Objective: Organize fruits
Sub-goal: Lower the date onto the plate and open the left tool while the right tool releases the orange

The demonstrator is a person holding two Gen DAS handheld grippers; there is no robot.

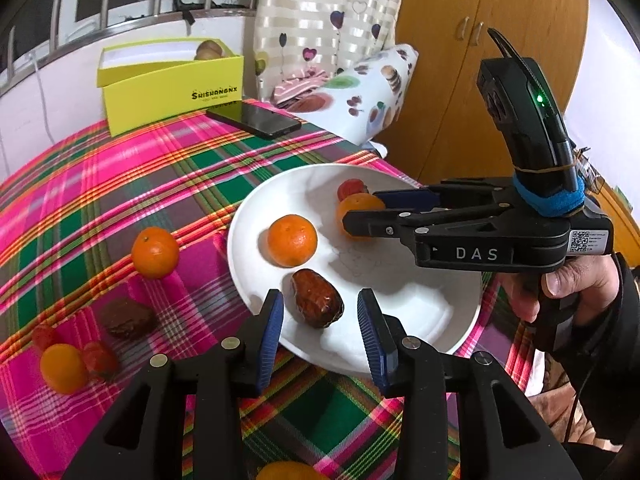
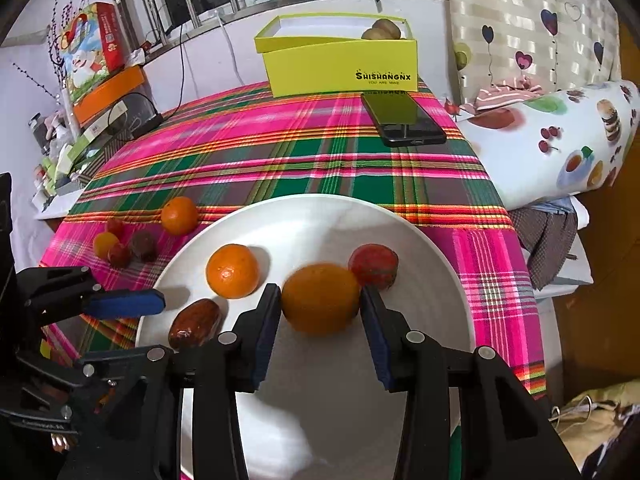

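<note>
On the white plate (image 2: pixel 420 240), the right gripper (image 2: pixel 320 312) clasps an orange fruit (image 2: pixel 320 298). The left gripper (image 1: pixel 320 316) stands released over a brown date (image 1: pixel 318 298) at the plate's seven o'clock.

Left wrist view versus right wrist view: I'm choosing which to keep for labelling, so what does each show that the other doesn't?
Only the left wrist view shows the hand gripping the right tongs and a wooden wardrobe. Only the right wrist view shows the cluttered side shelf with a colourful box. Both show the white plate holding fruit, the loose fruit on the plaid cloth, the yellow box and the phone.
</note>
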